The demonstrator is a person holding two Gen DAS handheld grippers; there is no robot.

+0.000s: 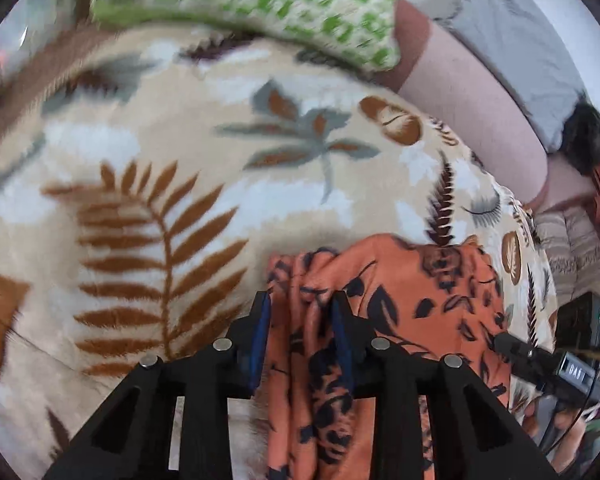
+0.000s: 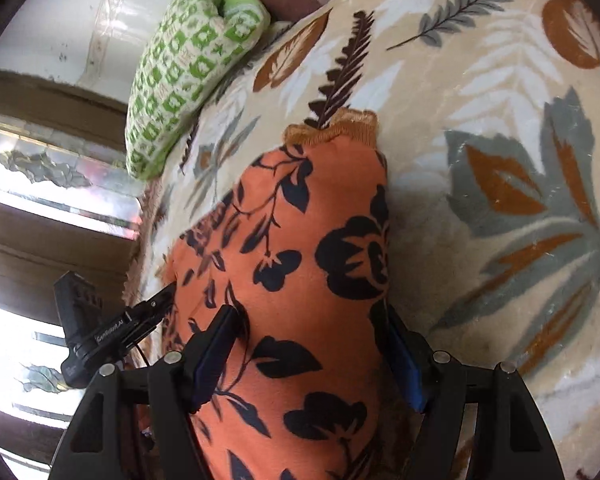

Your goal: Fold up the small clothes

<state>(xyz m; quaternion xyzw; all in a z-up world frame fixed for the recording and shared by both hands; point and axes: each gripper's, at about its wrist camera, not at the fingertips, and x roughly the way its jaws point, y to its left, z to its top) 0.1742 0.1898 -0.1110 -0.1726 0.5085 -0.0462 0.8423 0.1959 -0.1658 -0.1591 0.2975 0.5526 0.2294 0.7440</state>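
An orange garment with a black floral print [image 1: 404,292] [image 2: 300,248] lies on a leaf-patterned blanket [image 1: 180,200] [image 2: 500,160]. My left gripper [image 1: 302,304] is shut on a bunched edge of the garment, cloth pinched between its blue pads. My right gripper [image 2: 308,316] has its jaws around a wide part of the same garment, cloth filling the gap between the blue pads. The garment's ribbed tan hem [image 2: 332,128] shows at its far end. The right gripper also shows in the left wrist view [image 1: 512,346], and the left gripper in the right wrist view [image 2: 162,296], each at the garment's edge.
A green-and-white patterned pillow [image 1: 260,4] [image 2: 180,64] lies at the head of the bed. A grey cloth [image 1: 512,40] and pink sheet [image 1: 472,112] lie at the right. A window and wall [image 2: 40,160] are left of the bed.
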